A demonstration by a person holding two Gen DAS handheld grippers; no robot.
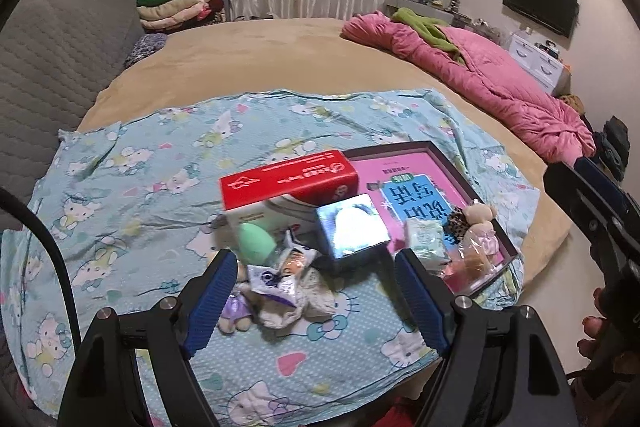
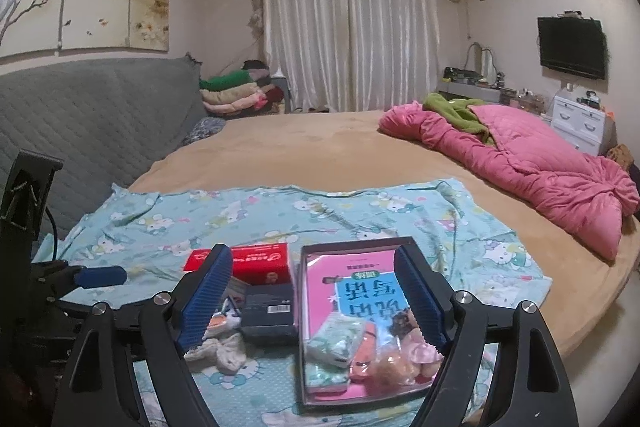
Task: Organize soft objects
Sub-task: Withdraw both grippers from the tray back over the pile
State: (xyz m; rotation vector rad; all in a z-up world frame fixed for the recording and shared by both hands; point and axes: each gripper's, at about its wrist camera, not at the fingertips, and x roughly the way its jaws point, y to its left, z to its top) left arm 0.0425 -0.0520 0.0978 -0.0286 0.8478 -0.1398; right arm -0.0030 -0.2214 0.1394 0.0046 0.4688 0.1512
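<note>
Left gripper (image 1: 316, 291) jaws spread, empty, lower centre, right gripper (image 2: 314, 301) likewise, plush toys (image 1: 256, 291) beneath, tray (image 2: 308, 367) lower right.

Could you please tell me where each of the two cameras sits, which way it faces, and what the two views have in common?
Left wrist: on the left gripper, looking steeply down at the cartoon-print sheet, toys and red box; its own open blue-padded fingers show, plus the right gripper and a hand at the edge.
Right wrist: on the right gripper, looking more level across the bed to the curtains; its open fingers show, with the left gripper at the left.
Shared: red box, dark tray with pink book, pink quilt.
</note>
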